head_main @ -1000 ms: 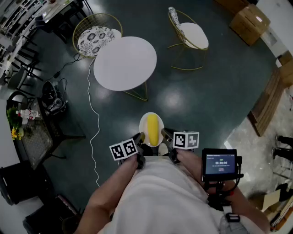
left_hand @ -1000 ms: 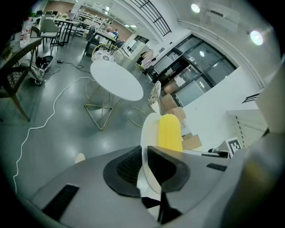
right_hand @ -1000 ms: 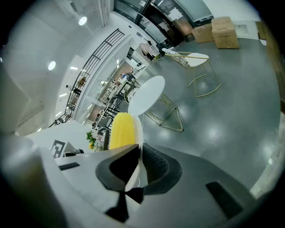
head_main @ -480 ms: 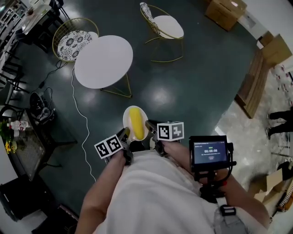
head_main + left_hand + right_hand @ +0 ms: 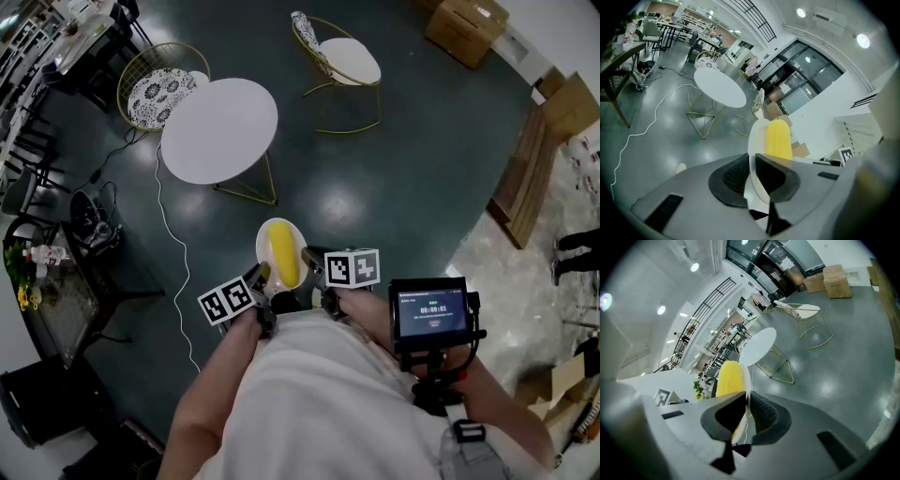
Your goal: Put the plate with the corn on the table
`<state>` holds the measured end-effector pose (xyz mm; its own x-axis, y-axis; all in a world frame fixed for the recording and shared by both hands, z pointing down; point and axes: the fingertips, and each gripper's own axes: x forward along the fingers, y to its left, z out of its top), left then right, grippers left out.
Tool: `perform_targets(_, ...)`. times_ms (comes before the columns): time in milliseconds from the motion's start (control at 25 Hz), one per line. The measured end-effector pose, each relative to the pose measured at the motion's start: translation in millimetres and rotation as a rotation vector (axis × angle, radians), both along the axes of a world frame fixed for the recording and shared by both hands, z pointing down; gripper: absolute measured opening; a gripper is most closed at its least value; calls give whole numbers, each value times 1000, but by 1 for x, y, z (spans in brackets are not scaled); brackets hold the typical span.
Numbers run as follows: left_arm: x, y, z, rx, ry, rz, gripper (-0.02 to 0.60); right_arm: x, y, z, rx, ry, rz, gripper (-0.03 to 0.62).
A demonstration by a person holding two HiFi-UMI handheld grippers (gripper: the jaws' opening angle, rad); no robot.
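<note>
A white plate [image 5: 265,246] carries a yellow corn cob [image 5: 284,253] and hangs in the air close to my body. My left gripper [image 5: 260,276] is shut on the plate's left rim; its jaws pinch the plate [image 5: 756,138] edge-on below the corn [image 5: 778,139]. My right gripper [image 5: 310,262] is shut on the right rim, where the plate [image 5: 746,378] and corn [image 5: 728,378] show beside its jaws. The round white table [image 5: 219,129] stands on gold wire legs ahead and to the left, well apart from the plate.
Two gold wire chairs stand by the table: a patterned-cushion one [image 5: 159,91] behind it and a white-seated one [image 5: 347,61] to the right. A white cable [image 5: 178,244] runs over the dark floor. A dark side table with bottles [image 5: 42,281] is at left, cardboard boxes [image 5: 466,25] far right.
The view has shifted slightly; the table and chairs sit a little lower and more to the right than half a second ago. Both grippers still hold the plate the same way.
</note>
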<state>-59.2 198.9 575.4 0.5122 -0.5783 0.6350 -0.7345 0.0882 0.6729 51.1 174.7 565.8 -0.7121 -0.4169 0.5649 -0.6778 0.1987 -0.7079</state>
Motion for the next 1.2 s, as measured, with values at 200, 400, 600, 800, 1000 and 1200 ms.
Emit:
perform_targets(200,-1,0,2,3,3,-13,46,-2,-1,1,7,-7,-9,40)
perform_targets(400,1,0,4,0,5,-6,46,1,-1,3,1,-5,-3,40)
perform_targets(600,2,-4,6,4,3,6,46,2,-2,4,0,0,4,40)
perform_targets(800,5,-9,9,2,11,23,46,6,-6,6,5,3,23,40)
perform_targets(1000,11,-13,10,4,-2,49,46,12,-7,8,-11,-16,57,40)
perform_targets(1200,16,-16,14,6,-6,70,46,18,-7,14,-24,-29,86,40)
